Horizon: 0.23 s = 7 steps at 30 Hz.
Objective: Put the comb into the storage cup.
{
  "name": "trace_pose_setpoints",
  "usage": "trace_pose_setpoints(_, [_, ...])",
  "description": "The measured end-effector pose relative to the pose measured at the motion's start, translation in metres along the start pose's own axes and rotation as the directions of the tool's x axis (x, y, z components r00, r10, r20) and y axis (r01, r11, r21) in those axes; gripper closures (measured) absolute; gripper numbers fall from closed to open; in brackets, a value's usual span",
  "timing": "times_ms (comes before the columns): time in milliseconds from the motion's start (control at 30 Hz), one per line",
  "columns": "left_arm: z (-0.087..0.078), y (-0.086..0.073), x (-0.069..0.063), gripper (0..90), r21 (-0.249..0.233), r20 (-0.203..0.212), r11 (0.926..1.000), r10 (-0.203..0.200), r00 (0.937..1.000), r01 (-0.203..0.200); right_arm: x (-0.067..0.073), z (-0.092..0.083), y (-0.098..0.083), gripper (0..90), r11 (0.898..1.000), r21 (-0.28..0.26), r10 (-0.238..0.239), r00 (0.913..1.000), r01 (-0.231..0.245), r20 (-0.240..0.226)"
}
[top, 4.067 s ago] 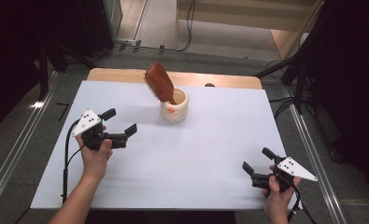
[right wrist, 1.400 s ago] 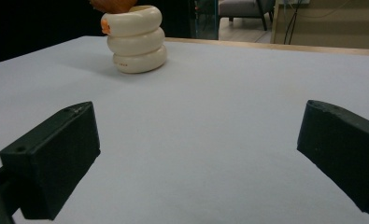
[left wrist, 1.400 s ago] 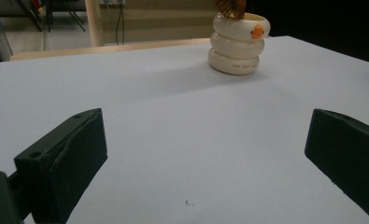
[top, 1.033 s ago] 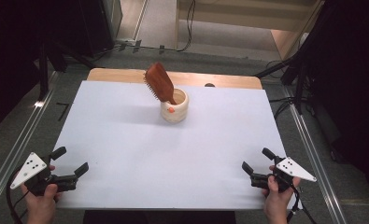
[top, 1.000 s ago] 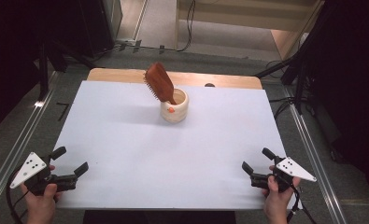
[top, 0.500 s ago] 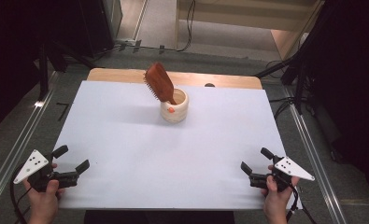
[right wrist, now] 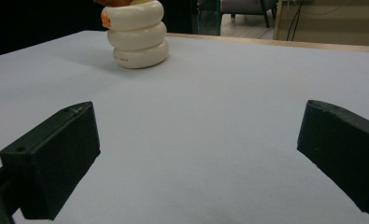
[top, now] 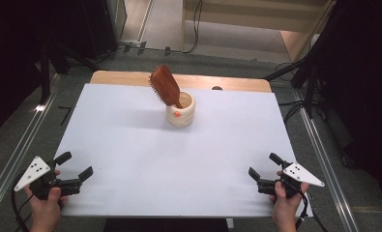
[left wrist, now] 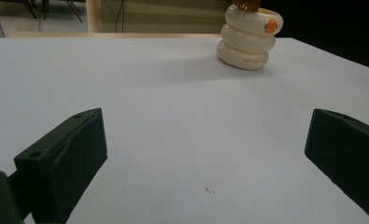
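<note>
Left tongs [top: 74, 166] sat at surface's [top: 130, 145] 7 o'clock corner, jaws spread wide, gripping nothing; right tongs [top: 266, 166] at 5 o'clock edge, jaws likewise wide apart, empty. Broad bare white sheet lay between both tongs and far side, open room all across middle. Cream ringed cup [top: 180, 110] stood upright toward 12 o'clock, well apart from both tongs, short of wooden far edge. Brown hairbrush [top: 164, 87] stood inside cup, handle down, head tilted toward 11 o'clock above rim
</note>
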State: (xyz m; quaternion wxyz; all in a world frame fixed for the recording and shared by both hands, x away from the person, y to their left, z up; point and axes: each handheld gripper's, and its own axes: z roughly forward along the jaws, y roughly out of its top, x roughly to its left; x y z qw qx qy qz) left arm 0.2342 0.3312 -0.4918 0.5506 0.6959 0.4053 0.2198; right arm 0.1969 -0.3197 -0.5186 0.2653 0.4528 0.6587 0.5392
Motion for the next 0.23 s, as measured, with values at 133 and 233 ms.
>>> trace_pose_setpoints(133, [0.0001,-0.0001,0.0001,0.0,-0.001,0.001,1.0,0.0,1.0,0.0,-0.0003,0.0011,-0.0002,0.0,1.0,0.0,-0.001,1.0,0.001,0.001])
trace_pose_setpoints(233, [0.0003,-0.0001,0.0003,0.0,-0.002,0.005,1.0,-0.002,1.0,0.002,-0.0003,0.0018,-0.0002,0.0,1.0,0.003,0.001,1.0,-0.001,0.005])
